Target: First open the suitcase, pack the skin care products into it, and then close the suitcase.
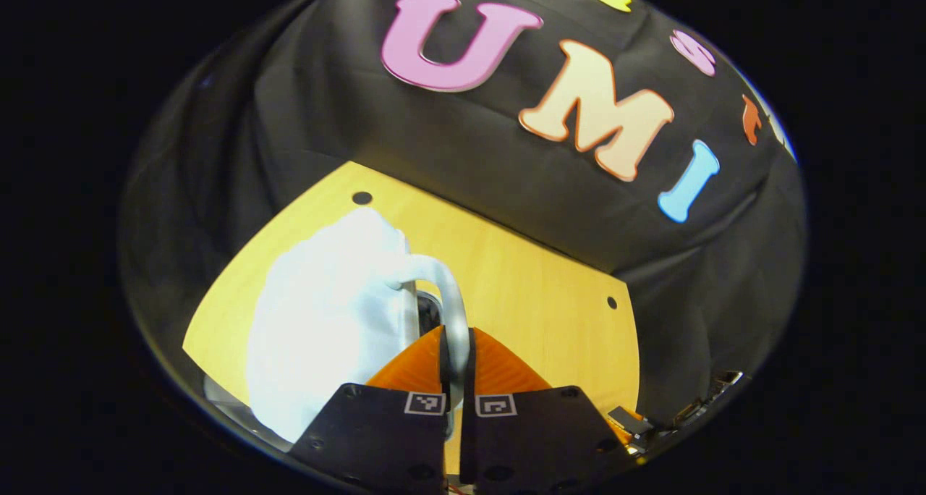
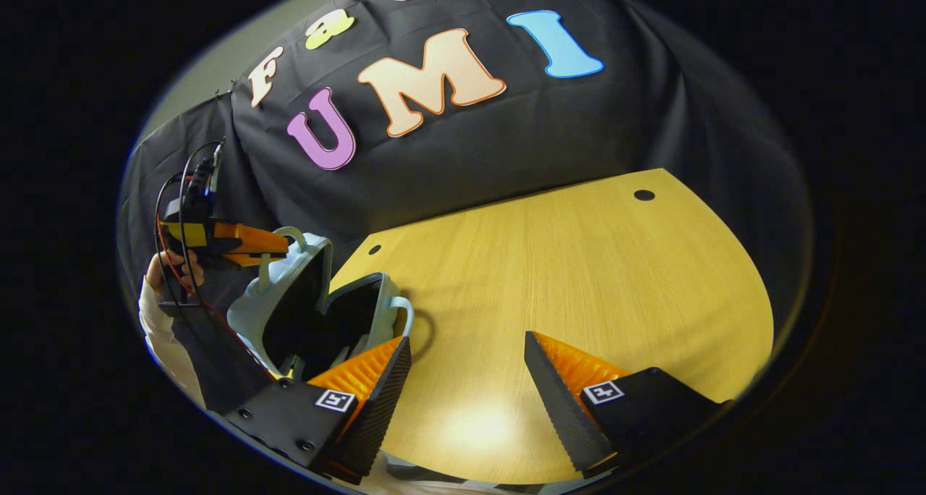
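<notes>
A pale blue suitcase (image 1: 325, 321) stands close in front in the left gripper view, on the yellow wooden table (image 1: 535, 292). My left gripper (image 1: 456, 336) is shut on its curved pale handle (image 1: 448, 292). In the right gripper view the suitcase (image 2: 253, 310) sits at the table's left end with its two halves parted and a dark inside showing. The left gripper (image 2: 278, 243) holds the handle on the raised half. My right gripper (image 2: 466, 347) hangs open over the bare table (image 2: 579, 263), to the right of the suitcase, with nothing between its fingers.
A person's hand (image 2: 173, 263) and white sleeve (image 2: 159, 336) hold the left gripper, with cables trailing from it. The table has small dark holes (image 2: 644, 195) near its far edge. Black cloth hangs behind the table.
</notes>
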`<state>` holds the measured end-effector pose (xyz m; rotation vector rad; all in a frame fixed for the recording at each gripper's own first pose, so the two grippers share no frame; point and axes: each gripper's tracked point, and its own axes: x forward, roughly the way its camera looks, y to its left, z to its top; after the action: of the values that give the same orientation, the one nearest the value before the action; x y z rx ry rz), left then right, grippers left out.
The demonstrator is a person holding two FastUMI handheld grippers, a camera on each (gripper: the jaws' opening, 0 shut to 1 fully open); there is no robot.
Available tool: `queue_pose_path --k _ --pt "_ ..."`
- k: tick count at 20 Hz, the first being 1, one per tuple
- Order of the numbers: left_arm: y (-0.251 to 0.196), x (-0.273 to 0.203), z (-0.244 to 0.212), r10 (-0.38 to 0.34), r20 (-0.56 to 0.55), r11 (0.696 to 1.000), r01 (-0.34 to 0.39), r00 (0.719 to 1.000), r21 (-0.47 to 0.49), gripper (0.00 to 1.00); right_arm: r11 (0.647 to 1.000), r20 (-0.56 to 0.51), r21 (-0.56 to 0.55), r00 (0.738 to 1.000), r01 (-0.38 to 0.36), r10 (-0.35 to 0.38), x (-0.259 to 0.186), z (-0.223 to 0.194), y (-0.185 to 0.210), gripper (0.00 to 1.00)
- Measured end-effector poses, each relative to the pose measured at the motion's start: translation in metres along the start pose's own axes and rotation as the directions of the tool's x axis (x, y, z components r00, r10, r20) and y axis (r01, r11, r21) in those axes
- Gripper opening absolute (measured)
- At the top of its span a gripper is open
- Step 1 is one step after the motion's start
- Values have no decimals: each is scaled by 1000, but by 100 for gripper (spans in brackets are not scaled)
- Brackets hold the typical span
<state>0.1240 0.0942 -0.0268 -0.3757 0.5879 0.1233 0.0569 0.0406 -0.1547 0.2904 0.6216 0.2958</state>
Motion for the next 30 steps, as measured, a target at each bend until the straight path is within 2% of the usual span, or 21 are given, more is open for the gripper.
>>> queue_pose_path --k 4,10,16,19,21,22,23,25,27,30 --pt "-21 45 -43 17 -112 997 -8 994 80 1 999 25 25 999 24 -25 -3 -6 -6 98" --pt "-20 93 -102 76 -243 990 -45 967 131 1 997 53 49 996 65 -68 -11 -8 -21 98" --pt "-16 108 -121 117 -311 986 -72 943 153 3 995 65 64 994 82 -86 -16 -4 -30 98" --pt "-15 109 -125 129 -338 986 -83 932 147 15 995 76 68 994 78 -83 -16 3 -32 98" --pt "-21 104 -123 88 -327 988 -40 941 150 22 994 78 75 994 76 -82 -18 5 -35 98" --pt "-23 100 -125 76 -325 988 -27 943 152 31 994 80 81 994 73 -79 -18 5 -36 98" --pt "-28 99 -125 69 -320 987 -19 945 157 55 994 83 86 994 70 -77 -19 7 -37 98" --pt "-39 96 -128 69 -302 984 -16 951 175 89 994 90 86 993 67 -74 -20 9 -37 98" --pt "-42 89 -128 82 -272 978 -25 959 205 95 995 95 74 993 69 -76 -21 11 -39 98" --pt "-46 69 -125 92 -231 962 -27 969 270 96 996 94 52 993 67 -72 -23 12 -40 98"
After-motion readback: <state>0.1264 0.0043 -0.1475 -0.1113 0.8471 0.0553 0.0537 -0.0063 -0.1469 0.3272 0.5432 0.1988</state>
